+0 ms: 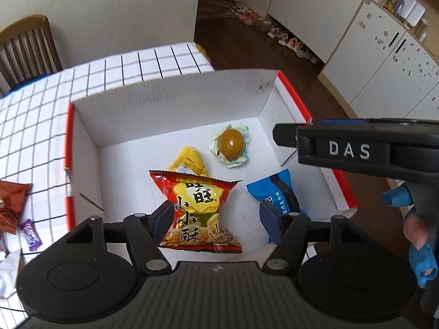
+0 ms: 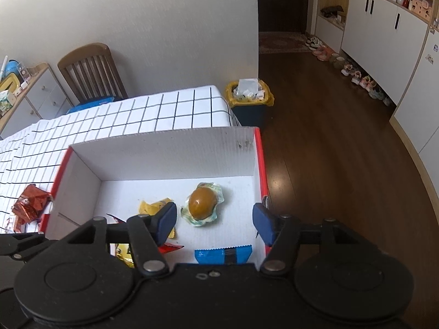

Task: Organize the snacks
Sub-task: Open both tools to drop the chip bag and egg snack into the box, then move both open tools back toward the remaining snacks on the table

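The left gripper [image 1: 218,219] hangs over the near part of a white box with red edges [image 1: 167,104]. Its two blue fingers [image 1: 164,219] are wide apart and hold nothing. Between them, down in the box, lies a red snack bag with yellow writing [image 1: 197,211]. It is hard to tell if the left finger touches the bag or only sits above it. Just to the right of that bag lies a blue wrapped snack [image 1: 274,192], partly hidden by the right finger. A yellow packet [image 1: 188,161] peeks out from under the far end of the red bag. Farther back in the box sits a round brown treat in a clear, crinkly wrapper [image 1: 231,144].

The right gripper [image 2: 215,223] is over the right side of the same box [image 2: 164,153]. Its fingers [image 2: 167,222] are also wide apart with nothing between them. In the left wrist view its black body marked "DAS" [image 1: 348,149] reaches in from the right, above the box edge.

The box stands on a tabletop with a white cloth with dark lines [image 1: 35,115]. Left of the box, on the cloth, lie a shiny red-brown packet [image 1: 11,205] and a small purple candy [image 1: 30,234]. Beyond the tabletop stands a wooden chair [image 2: 90,71], and a bin with a yellow bag [image 2: 249,98] stands on the dark wood floor [image 2: 329,150].
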### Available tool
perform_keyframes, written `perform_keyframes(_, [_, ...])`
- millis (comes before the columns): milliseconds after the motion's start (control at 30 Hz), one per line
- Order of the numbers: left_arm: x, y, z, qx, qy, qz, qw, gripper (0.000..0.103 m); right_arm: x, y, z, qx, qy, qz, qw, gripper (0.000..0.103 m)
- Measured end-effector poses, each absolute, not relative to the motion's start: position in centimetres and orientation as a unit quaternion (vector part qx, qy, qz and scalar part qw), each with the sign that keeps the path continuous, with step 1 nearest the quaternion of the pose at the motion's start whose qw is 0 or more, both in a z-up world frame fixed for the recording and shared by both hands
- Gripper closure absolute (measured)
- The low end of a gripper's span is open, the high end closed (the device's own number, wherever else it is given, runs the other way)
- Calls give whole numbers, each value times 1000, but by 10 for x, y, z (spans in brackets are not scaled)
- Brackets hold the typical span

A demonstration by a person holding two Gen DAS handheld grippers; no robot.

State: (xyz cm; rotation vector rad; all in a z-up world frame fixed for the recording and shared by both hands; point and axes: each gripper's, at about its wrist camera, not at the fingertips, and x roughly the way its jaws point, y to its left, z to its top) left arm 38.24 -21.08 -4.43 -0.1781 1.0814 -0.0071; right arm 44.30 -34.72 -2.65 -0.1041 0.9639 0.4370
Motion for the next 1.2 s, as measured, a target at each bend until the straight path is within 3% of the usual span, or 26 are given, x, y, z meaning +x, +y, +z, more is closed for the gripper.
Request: perform_keyframes(1200, [251,-130,41,-69,421,-62,902,35,329,-309,41,-18,406,211,889,40])
